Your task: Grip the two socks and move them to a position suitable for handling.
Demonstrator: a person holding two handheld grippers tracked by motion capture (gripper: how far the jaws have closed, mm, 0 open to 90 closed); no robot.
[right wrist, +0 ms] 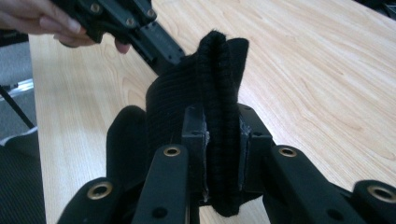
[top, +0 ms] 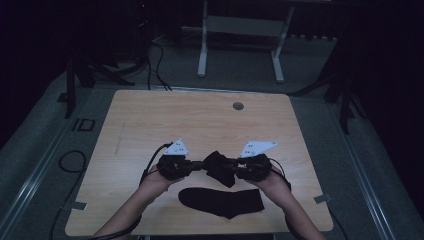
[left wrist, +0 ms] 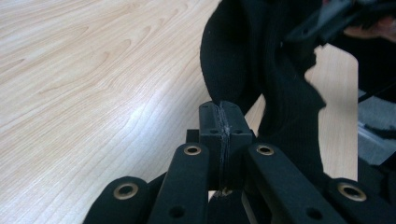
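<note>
A bunched black sock point(top: 220, 167) point(left wrist: 261, 60) point(right wrist: 219, 70) hangs a little above the wooden table point(top: 200, 120), stretched between my two grippers. My left gripper point(top: 201, 164) point(left wrist: 223, 126) comes from the left, its jaws pressed together on a thin edge of the sock. From the right, my right gripper point(top: 238, 167) point(right wrist: 222, 135) is shut on a thick ribbed fold of the same sock. A second black sock point(top: 222, 202) lies flat on the table just in front of the hands. In the right gripper view the left gripper point(right wrist: 154, 42) meets the sock from the far side.
A round cable hole point(top: 238, 106) sits near the table's far edge. Behind the table stands a white desk frame point(top: 240, 30), and cables point(top: 70, 162) lie on the grey floor at the left. Bare wood lies beyond the grippers.
</note>
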